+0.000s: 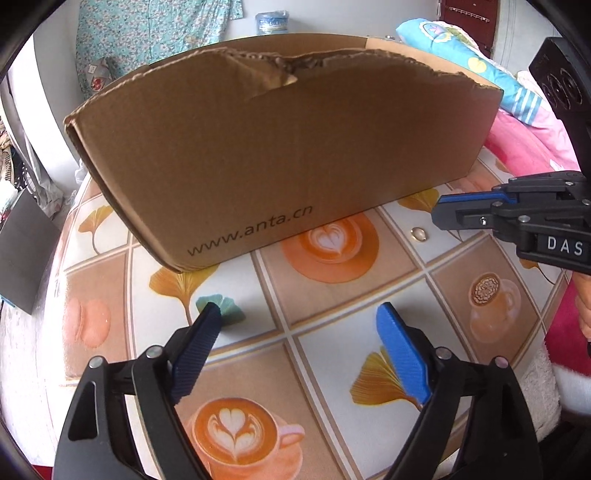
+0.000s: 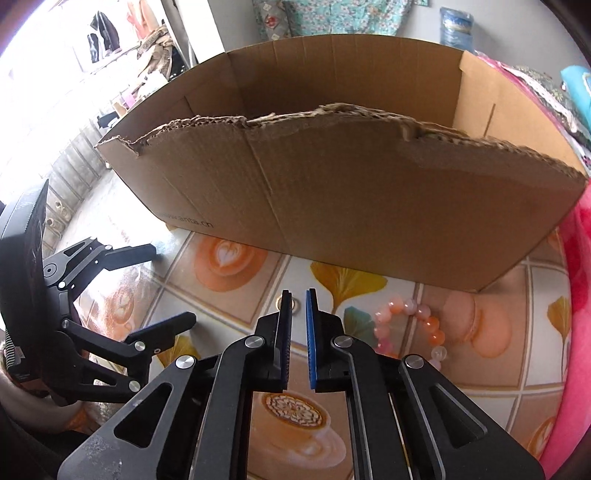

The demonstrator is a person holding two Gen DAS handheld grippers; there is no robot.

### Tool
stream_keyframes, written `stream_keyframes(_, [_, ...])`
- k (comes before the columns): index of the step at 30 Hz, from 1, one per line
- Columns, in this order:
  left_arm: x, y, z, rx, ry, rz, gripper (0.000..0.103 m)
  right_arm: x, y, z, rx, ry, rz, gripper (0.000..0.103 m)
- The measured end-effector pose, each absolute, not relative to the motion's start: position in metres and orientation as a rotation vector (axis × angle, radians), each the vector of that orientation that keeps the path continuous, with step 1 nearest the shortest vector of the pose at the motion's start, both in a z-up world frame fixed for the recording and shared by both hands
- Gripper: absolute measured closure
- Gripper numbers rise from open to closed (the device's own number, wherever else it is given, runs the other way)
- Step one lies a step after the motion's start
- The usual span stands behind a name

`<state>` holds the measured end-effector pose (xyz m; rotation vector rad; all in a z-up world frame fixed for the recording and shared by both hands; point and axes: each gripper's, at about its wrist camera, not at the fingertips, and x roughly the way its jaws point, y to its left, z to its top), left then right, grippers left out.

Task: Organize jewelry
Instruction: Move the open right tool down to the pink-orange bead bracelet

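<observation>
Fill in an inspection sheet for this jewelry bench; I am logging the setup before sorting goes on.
Surface: table under a cloth printed with coffee cups and ginkgo leaves.
Job's things: open cardboard box with a torn front rim; small ring lying near the box; bead bracelet lying flat to the right.
Clutter: nothing seen on the cloth.
Grippers: left gripper open, nothing between its pads; right gripper nearly closed, its tips at the ring, grasp unclear.
Cables: nothing seen.
Surroundings: pink blanket, floral fabric.
</observation>
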<state>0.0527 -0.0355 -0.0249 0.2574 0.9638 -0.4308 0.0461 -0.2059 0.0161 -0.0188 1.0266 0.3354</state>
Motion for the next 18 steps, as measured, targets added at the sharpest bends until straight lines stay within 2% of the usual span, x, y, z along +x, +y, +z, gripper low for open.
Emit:
stream_keyframes(7, [0.052, -0.03, -0.026, 0.251, 0.975, -0.416, 0.011, 0.048, -0.199, 0.012, -0.058, 1.039, 0.347, 0.098])
stream_keyframes(18, [0.051, -0.029, -0.025, 0.251, 0.977, -0.414, 0.008, 0.057, -0.178, -0.001, -0.095, 1.063, 0.369, 0.102])
